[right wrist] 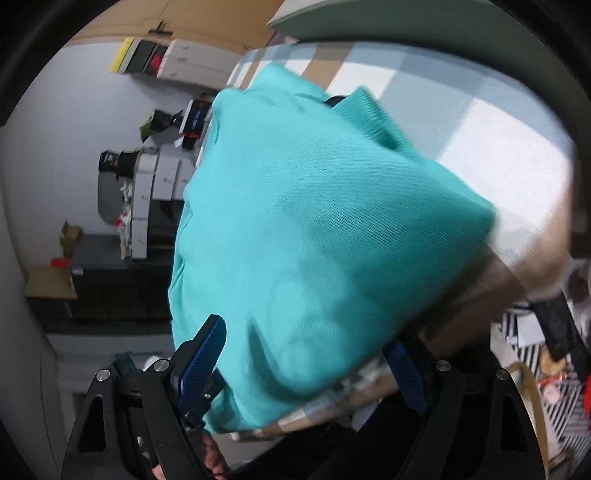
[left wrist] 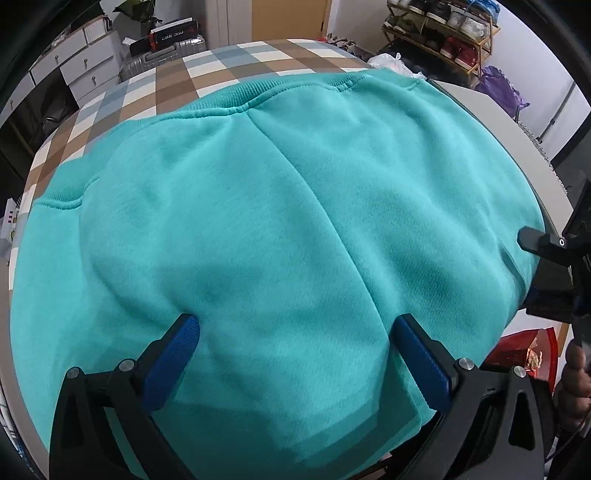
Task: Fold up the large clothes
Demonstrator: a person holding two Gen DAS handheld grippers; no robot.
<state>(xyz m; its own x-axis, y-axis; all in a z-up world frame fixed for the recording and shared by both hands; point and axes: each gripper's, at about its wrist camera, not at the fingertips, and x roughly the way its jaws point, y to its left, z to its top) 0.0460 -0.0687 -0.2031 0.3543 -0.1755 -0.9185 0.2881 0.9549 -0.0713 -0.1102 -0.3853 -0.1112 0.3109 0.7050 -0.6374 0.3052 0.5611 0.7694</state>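
Note:
A teal sweatshirt [left wrist: 266, 229] lies folded on a checkered tablecloth [left wrist: 207, 74], filling the left wrist view. My left gripper [left wrist: 295, 332] is open, its blue pads resting on the near part of the fabric, gripping nothing. My right gripper [left wrist: 532, 240] shows at the sweatshirt's right edge. In the right wrist view, which is tilted and blurred, the sweatshirt [right wrist: 314, 236] fills the middle and my right gripper [right wrist: 306, 343] is open with the near edge of the fabric between its pads.
A white table edge [left wrist: 509, 122] runs along the right. A shoe rack [left wrist: 450, 29] stands at back right, a suitcase [left wrist: 162, 55] and white drawers [left wrist: 85, 59] at back left. A red bag [left wrist: 524, 350] lies below the table at right.

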